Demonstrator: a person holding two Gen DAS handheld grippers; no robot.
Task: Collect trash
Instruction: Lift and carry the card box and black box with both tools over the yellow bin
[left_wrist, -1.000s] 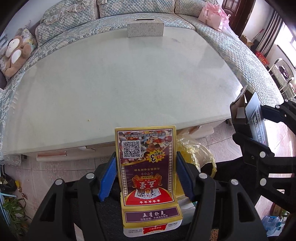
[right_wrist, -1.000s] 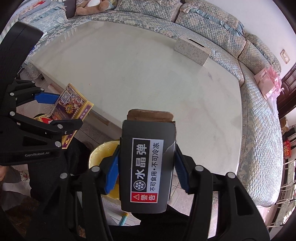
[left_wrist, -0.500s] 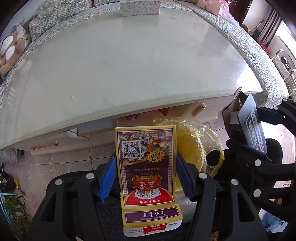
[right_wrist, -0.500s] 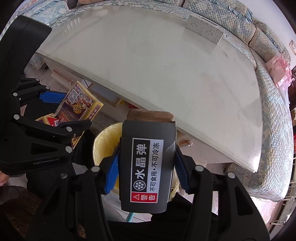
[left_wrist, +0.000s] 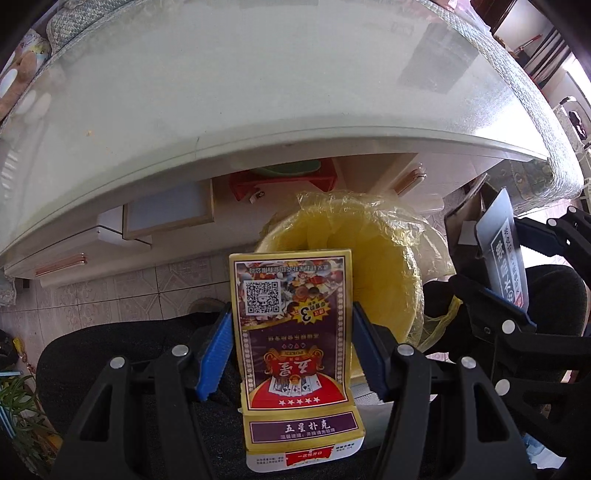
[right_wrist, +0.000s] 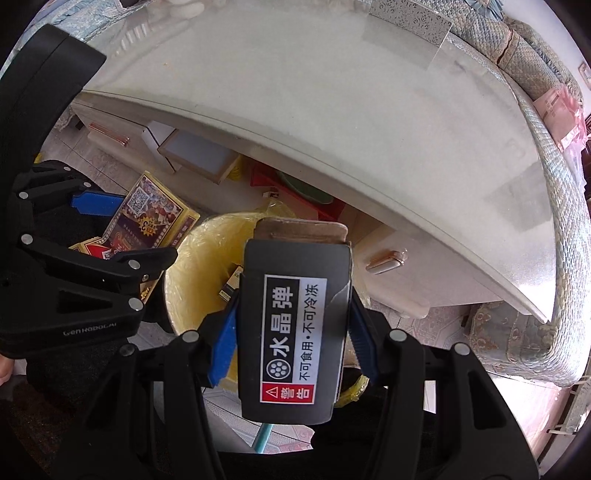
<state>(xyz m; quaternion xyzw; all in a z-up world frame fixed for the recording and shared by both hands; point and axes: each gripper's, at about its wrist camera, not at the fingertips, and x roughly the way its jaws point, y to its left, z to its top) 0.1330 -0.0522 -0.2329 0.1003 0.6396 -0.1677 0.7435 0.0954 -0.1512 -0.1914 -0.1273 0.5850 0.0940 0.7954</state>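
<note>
Trash, two items — both in hand, neither binned yet. Playing-card box (left_wrist: 295, 332): clamped between jaws of left gripper (left_wrist: 291, 347), held near bin's left rim. Black box (right_wrist: 293, 332) with warning label: clamped between jaws of right gripper (right_wrist: 291, 332), held over bin mouth. Yellow-lined bin (left_wrist: 388, 266): on floor below near edge of glass-topped table (left_wrist: 258, 92); some small item already inside, identity unclear. Table surface: only tissue box (right_wrist: 410, 16) at far edge. Remaining, by judgement — release both boxes into bin.
</note>
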